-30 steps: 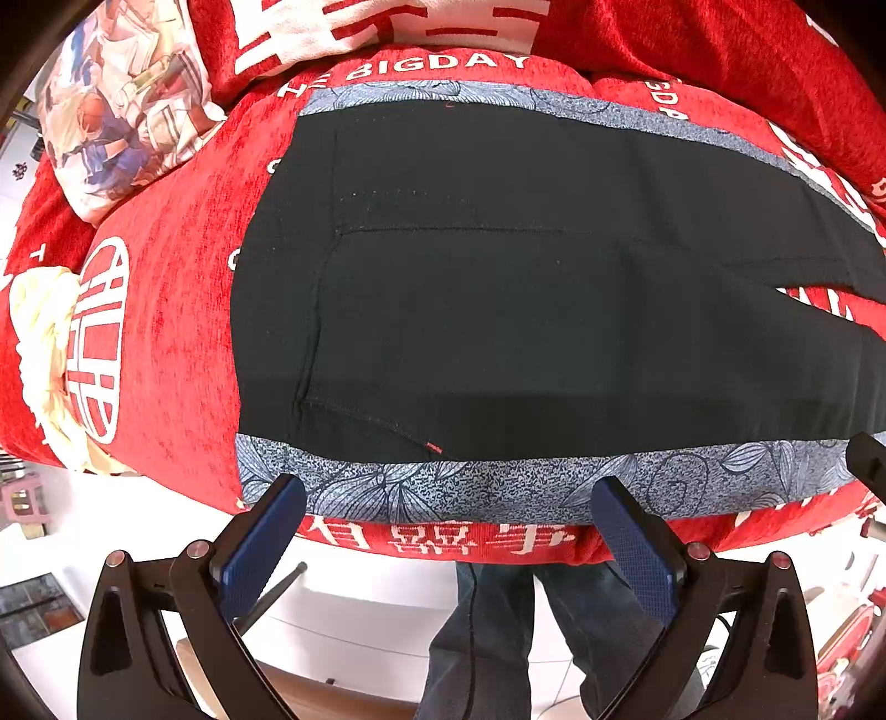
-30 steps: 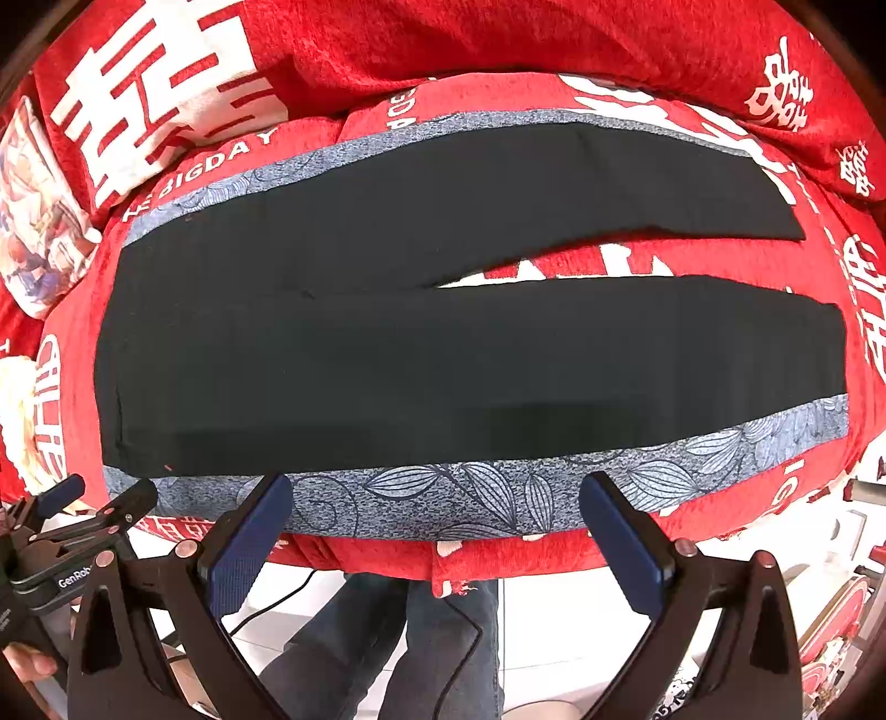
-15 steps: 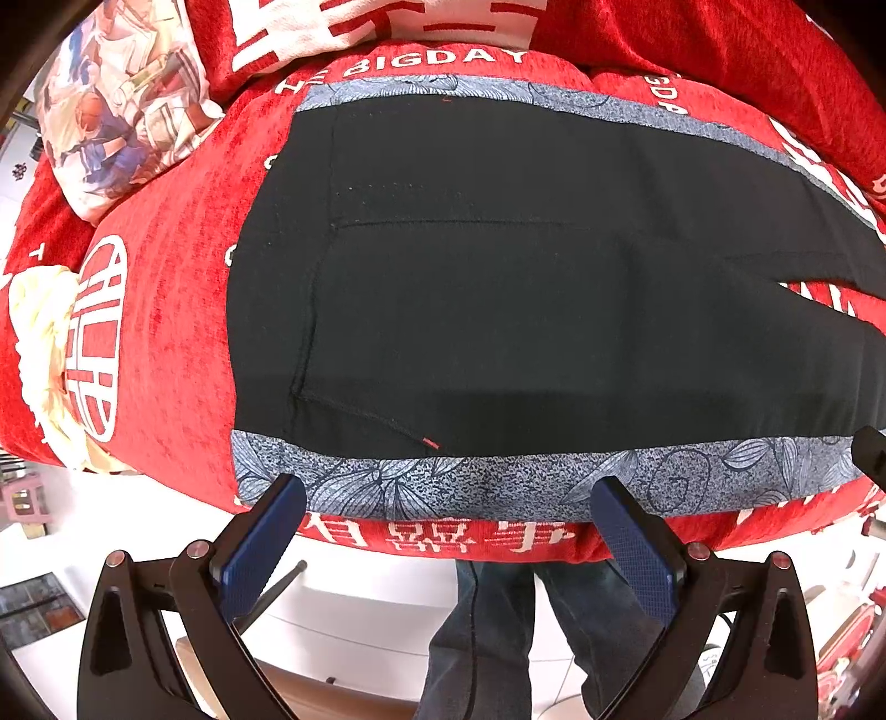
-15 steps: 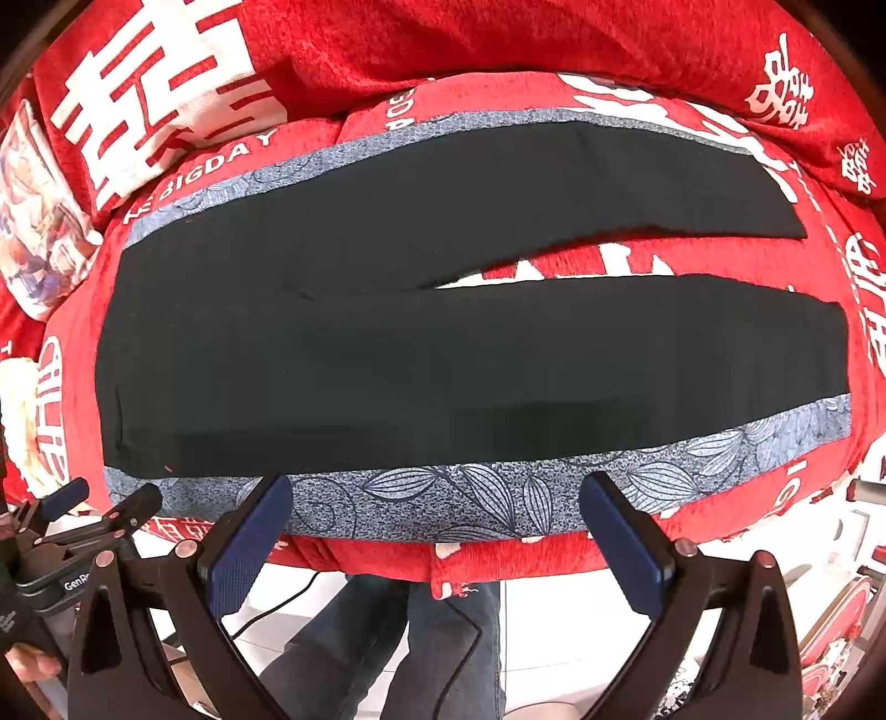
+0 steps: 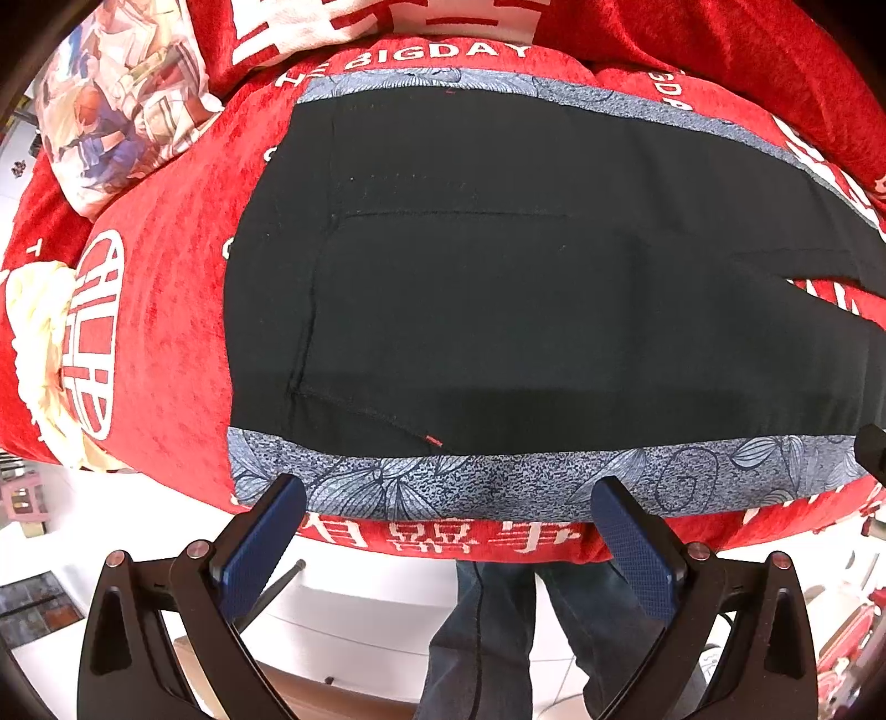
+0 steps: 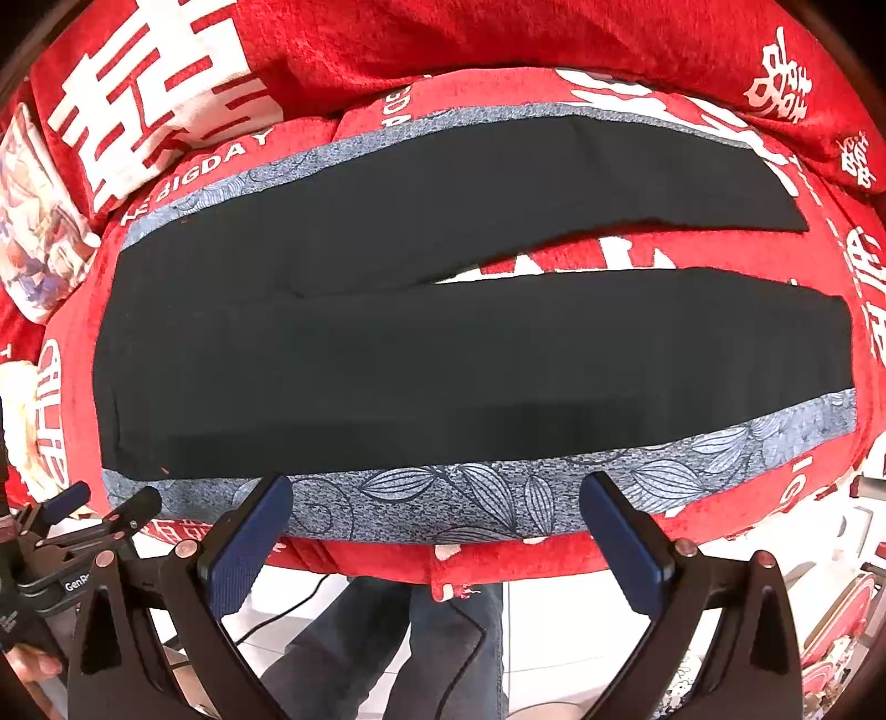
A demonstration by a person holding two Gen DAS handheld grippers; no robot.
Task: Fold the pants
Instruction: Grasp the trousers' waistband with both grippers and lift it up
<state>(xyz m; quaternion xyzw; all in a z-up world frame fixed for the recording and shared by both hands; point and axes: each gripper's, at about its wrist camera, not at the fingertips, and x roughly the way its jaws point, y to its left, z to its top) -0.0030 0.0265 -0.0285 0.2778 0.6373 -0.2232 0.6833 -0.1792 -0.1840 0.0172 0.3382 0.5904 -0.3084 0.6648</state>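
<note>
The pants (image 6: 443, 354) lie spread flat and unfolded on the red cover (image 6: 387, 50), waistband toward 9 o'clock in the right wrist view and both legs running toward 3 o'clock, the far leg (image 6: 581, 171) parted from the near leg (image 6: 609, 343) by a wedge of red; judging from this, no fold has been made yet and the whole job is left, most likely starting with bringing one leg over the other and then halving the length. The left gripper (image 5: 446, 507) hangs just off the near edge at 6 o'clock, its blue fingers (image 5: 260, 543) spread wide and pinching nothing, aimed at the waist end where a pocket seam (image 5: 310, 310) shows. The right gripper (image 6: 434, 507) sits likewise at 6 o'clock with its fingers (image 6: 623, 545) spread and empty, near the patterned grey side stripe (image 6: 470, 493) of the near leg. The surface is a soft, plush red cover printed with white characters and the words BIGDAY, rounded like a sofa seat or bed, so the cloth may drag on the pile. A printed cushion (image 5: 116, 99) rests at 10 o'clock in the left wrist view. Below the edge a pale tiled floor (image 5: 360, 620) and the person's jeans (image 5: 498, 637) show
</note>
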